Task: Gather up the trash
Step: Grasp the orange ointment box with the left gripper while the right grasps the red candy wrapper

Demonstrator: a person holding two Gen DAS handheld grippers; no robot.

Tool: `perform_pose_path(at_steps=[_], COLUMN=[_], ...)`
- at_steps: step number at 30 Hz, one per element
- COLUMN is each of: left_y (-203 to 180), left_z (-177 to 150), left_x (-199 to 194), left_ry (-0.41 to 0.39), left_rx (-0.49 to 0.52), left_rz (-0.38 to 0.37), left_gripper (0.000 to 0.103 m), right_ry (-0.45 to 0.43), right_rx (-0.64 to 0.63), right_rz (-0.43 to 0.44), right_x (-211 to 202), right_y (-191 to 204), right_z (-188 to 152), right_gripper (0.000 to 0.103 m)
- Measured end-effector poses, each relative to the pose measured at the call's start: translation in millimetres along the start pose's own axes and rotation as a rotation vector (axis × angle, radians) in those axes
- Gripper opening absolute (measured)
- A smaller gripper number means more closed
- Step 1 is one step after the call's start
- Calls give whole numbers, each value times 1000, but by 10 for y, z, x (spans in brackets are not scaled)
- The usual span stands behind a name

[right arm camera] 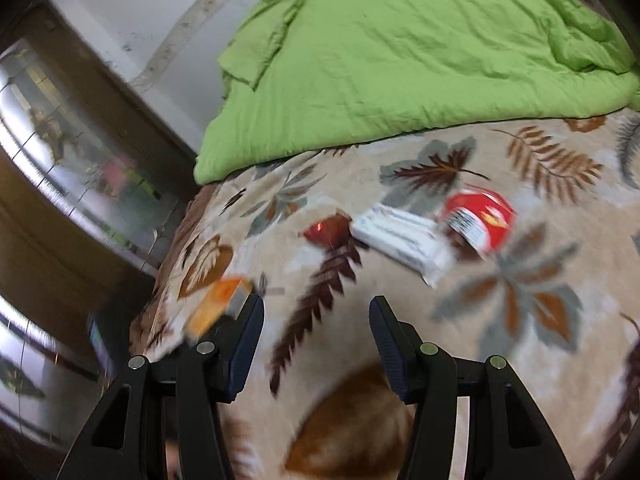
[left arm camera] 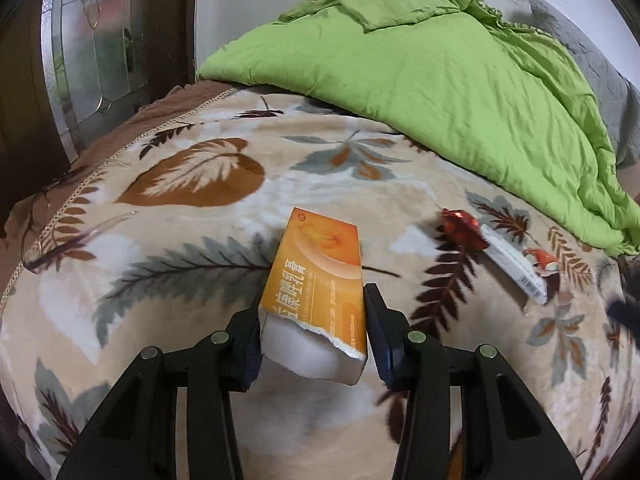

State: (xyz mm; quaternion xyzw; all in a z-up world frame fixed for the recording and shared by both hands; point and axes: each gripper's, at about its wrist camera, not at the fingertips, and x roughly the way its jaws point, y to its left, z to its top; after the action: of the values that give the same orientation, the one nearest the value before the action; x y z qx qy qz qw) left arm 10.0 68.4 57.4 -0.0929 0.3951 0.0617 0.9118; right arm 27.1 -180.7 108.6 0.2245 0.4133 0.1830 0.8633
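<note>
A torn orange carton point(left arm camera: 320, 252) sits between the fingers of my left gripper point(left arm camera: 314, 294), which is shut on it, both pads pressing its sides just above the leaf-patterned blanket point(left arm camera: 168, 264). To its right lie a crumpled red foil wrapper point(left arm camera: 460, 228), a white packet point(left arm camera: 512, 260) and a small red-and-white piece point(left arm camera: 540, 258). In the blurred right wrist view my right gripper point(right arm camera: 317, 300) hangs open over the blanket with nothing between its fingers. Ahead of it lie the red wrapper point(right arm camera: 326, 232), the white packet point(right arm camera: 400, 240) and a red round container point(right arm camera: 478, 216). The orange carton point(right arm camera: 218, 304) shows at its left.
A rumpled green duvet point(left arm camera: 440, 80) covers the far part of the bed point(right arm camera: 400, 60). The bed's brown-trimmed edge point(left arm camera: 80, 184) drops off at the left, beside a dark wooden door with patterned glass point(left arm camera: 92, 40).
</note>
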Motion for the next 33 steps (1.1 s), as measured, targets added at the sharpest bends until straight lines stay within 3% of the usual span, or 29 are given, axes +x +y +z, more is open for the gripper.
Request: perform_pose_path(at_steps=[4,10,15,26,33], left_y=[108,237,300,262,243], left_z=[14,35,58,68,55], left_x=[10,115,149,142,141], left_ry=[-31,-6,3,0,-3], left_rx=[10,-14,-35,-25,-23], left_rz=[16,0,-5,-25,-30], left_gripper=[44,44,44,44,44], right_ry=[26,56,114,184,100], right_rx=[48,59,42,35,13], right_rz=[-40,-122,-222,-246,-157], right_x=[450,1058,1461,1655,1370], right_y=[107,257,244,69,71], right_z=[275,640,697,342,222], right_gripper=[59,59,48,42,35])
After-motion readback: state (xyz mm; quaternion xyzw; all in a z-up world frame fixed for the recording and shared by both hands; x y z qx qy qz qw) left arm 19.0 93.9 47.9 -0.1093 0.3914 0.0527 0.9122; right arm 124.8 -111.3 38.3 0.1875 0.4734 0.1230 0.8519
